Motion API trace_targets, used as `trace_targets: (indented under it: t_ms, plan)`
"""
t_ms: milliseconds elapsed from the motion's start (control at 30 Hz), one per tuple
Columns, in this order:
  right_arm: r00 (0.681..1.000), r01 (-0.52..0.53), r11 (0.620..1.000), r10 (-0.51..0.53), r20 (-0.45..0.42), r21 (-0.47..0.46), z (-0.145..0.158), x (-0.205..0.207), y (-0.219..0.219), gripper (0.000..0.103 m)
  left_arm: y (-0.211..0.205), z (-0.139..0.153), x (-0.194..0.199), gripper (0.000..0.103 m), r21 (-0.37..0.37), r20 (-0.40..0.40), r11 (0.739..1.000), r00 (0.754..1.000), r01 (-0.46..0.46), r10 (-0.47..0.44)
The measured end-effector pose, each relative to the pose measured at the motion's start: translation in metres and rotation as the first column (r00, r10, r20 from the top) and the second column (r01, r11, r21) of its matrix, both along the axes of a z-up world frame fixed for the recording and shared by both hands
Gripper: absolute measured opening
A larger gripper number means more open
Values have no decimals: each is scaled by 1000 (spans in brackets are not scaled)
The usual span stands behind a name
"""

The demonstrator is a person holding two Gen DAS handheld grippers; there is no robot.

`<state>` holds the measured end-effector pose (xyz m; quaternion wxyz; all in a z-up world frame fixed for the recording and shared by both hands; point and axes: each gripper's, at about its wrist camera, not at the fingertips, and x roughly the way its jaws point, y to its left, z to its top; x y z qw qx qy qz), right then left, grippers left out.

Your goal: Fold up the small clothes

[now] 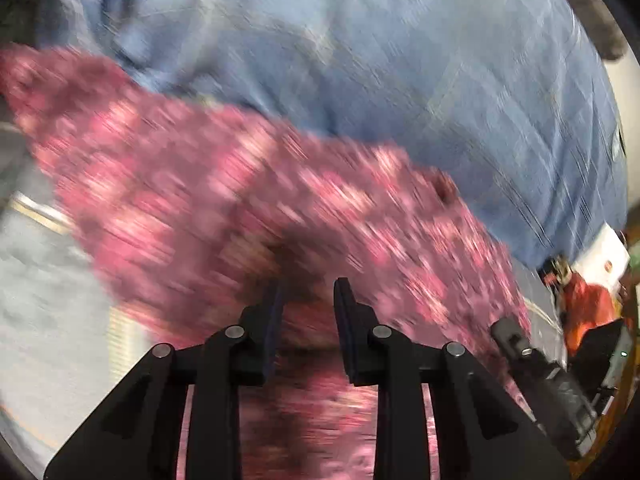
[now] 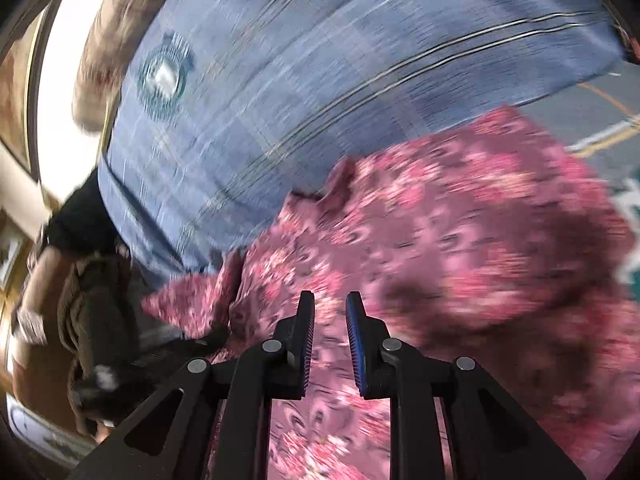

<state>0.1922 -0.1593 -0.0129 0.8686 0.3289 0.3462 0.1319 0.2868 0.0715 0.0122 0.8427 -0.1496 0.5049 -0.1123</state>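
A pink floral-print garment lies across a blue checked cloth; both views are motion-blurred. My left gripper is just over the garment with a clear gap between its fingers and nothing in it. The garment also fills the right wrist view, rumpled, with one corner pointing left. My right gripper is over the garment too, its blue-padded fingers a little apart with pink fabric showing behind the gap. The right gripper's body shows at the lower right of the left wrist view.
The blue checked cloth covers the surface behind the garment. A grey patterned bedsheet lies at the left. Red and white items sit at the right edge. A dark brown bundle of cloth lies at the left of the right wrist view.
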Motion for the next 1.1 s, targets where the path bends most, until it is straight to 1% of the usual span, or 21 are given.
trace_targets:
  t_ms: [100, 167, 200, 233, 267, 300, 367, 400, 467, 500, 567, 667, 733, 767, 800, 833, 867, 933, 967, 1000, 1100]
  plan:
    - [996, -90, 996, 90, -6, 8, -8, 18, 34, 19, 62, 18, 11, 39, 75, 50, 990, 992, -118, 114]
    - [986, -168, 986, 168, 7, 14, -15, 33, 63, 19, 100, 23, 21, 40, 118, 61, 973, 980, -198, 191]
    - [981, -196, 981, 196, 1, -6, -22, 39, 75, 22, 124, 25, 28, 40, 136, 58, 960, 969, -245, 239]
    - [972, -234, 971, 233, -29, -52, -35, 47, 90, 26, 141, 26, 34, 42, 144, 56, 949, 960, -280, 274]
    - [976, -215, 969, 219, 19, -120, -39, 43, 99, 19, 163, 26, 40, 42, 151, 49, 936, 948, -319, 315]
    - [977, -205, 969, 212, 35, -138, -37, 40, 102, 21, 183, 26, 47, 44, 151, 39, 923, 935, -354, 352]
    - [978, -201, 964, 209, 28, -172, -36, 40, 107, 21, 211, 23, 60, 45, 149, 33, 901, 913, -406, 406]
    - [977, -199, 965, 208, 35, -173, -37, 39, 107, 21, 220, 21, 68, 46, 163, 34, 887, 901, -433, 433]
    - [977, -201, 968, 209, 38, -148, -40, 40, 106, 21, 233, 18, 81, 48, 185, 36, 867, 884, -464, 465]
    - [977, -203, 970, 210, 43, -136, -41, 41, 105, 21, 236, 16, 87, 51, 190, 39, 860, 878, -474, 476]
    - [977, -202, 971, 209, 48, -126, -43, 40, 103, 21, 243, 12, 99, 56, 219, 62, 835, 862, -504, 504]
    - [976, -203, 971, 211, 51, -129, -41, 41, 102, 21, 249, 5, 117, 60, 292, 96, 804, 852, -519, 515]
    - [976, -202, 972, 210, 56, -122, -42, 39, 100, 19, 252, 2, 125, 60, 299, 107, 796, 847, -527, 521]
    - [976, -201, 973, 209, 57, -116, -42, 39, 99, 18, 251, 4, 127, 58, 293, 128, 797, 848, -528, 515]
    - [977, -200, 974, 207, 58, -107, -43, 39, 97, 17, 250, 4, 130, 36, 282, 124, 814, 861, -508, 494]
    - [977, -197, 975, 204, 58, -98, -45, 40, 95, 16, 250, 2, 133, 10, 276, 98, 830, 874, -484, 476]
    - [978, -196, 976, 202, 58, -92, -45, 40, 94, 15, 252, 2, 134, 9, 264, 83, 838, 877, -478, 474]
    - [978, -196, 977, 201, 60, -87, -45, 40, 93, 14, 260, 9, 126, 8, 193, 72, 850, 871, -490, 486]
    - [978, -196, 977, 201, 60, -87, -45, 40, 93, 14, 262, 13, 121, 8, 161, 67, 857, 872, -489, 485]
    - [978, -196, 977, 201, 61, -85, -45, 40, 92, 14, 265, 20, 114, 8, 122, 63, 869, 878, -479, 475]
    - [978, -196, 977, 201, 60, -83, -45, 39, 92, 14, 263, 41, 92, 8, 77, 83, 893, 895, -444, 438]
